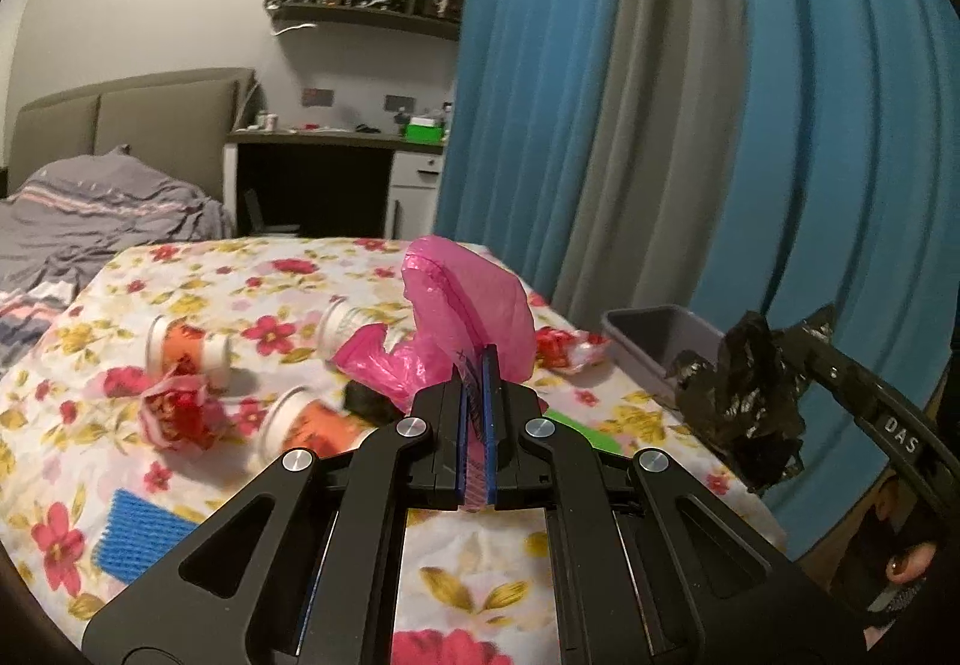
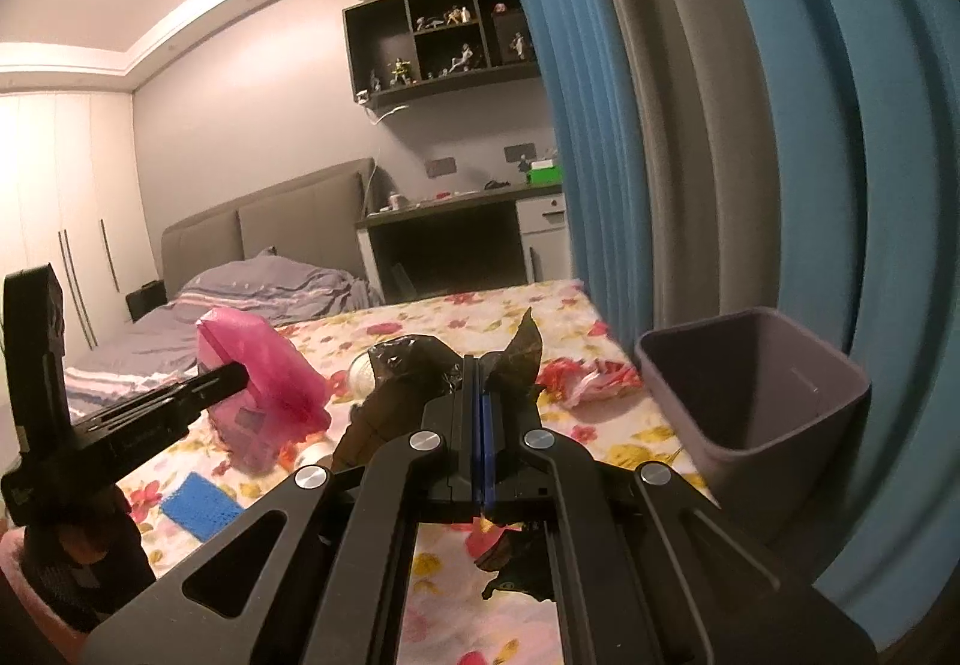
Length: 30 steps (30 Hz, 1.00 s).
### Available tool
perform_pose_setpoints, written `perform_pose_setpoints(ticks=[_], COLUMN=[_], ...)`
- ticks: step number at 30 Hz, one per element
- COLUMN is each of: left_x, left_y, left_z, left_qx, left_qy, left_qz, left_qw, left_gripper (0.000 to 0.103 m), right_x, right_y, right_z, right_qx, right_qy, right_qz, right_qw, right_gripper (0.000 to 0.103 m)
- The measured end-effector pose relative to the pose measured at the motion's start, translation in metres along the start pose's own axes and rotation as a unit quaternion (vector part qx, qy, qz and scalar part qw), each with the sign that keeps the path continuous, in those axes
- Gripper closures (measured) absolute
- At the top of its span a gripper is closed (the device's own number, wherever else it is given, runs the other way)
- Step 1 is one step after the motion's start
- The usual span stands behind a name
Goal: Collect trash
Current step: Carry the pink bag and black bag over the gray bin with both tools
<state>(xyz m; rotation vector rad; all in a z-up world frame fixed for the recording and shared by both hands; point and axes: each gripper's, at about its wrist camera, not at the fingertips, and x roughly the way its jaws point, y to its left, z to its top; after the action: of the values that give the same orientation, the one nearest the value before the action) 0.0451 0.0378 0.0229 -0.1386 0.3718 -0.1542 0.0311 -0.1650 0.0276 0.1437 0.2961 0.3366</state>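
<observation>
My left gripper [image 1: 477, 359] is shut on a crumpled pink plastic bag [image 1: 474, 305], lifted above the floral tablecloth [image 1: 252, 275]. In the right wrist view that pink bag [image 2: 270, 371] hangs from the left gripper [image 2: 240, 374] at the left. My right gripper [image 2: 480, 365] is shut on a crumpled black plastic bag [image 2: 414, 365]; the left wrist view shows this black bag [image 1: 744, 395] held up at the right, beside a grey bin [image 1: 666, 341]. The grey bin [image 2: 762, 383] stands open-topped at the table's right edge.
On the cloth lie white-and-orange bottles [image 1: 192, 347], a red-and-white wrapper [image 1: 180, 407], another wrapper [image 1: 570, 344], a blue sponge [image 1: 138, 536], a green item [image 1: 576, 419]. Blue and grey curtains [image 1: 690, 95] hang close on the right. A bed [image 1: 90, 209] and desk [image 1: 336, 167] lie behind.
</observation>
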Motion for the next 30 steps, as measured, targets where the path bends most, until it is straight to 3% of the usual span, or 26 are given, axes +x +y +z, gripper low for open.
perform_pose_setpoints(ticks=[11,23,30], left_x=[0.037,0.117,0.157], left_y=[-0.056,-0.135,-0.170], left_z=[0.020,0.034,0.032], left_qx=[0.023,0.045,0.061], left_qy=[0.000,0.020,0.027], left_qz=[-0.064,-0.142,-0.174], left_qw=[0.9976,0.9886,0.9824], left_gripper=[0.100,0.100,0.100], right_x=[0.002,0.025,0.045], right_y=[-0.044,-0.130,-0.156], right_z=[0.024,0.057,0.061], right_qx=[0.002,0.047,0.053], right_qy=[-0.030,-0.055,-0.047], right_qz=[-0.043,-0.104,-0.119], right_qw=[0.999,0.992,0.990], right_gripper=[0.102,0.102,0.102])
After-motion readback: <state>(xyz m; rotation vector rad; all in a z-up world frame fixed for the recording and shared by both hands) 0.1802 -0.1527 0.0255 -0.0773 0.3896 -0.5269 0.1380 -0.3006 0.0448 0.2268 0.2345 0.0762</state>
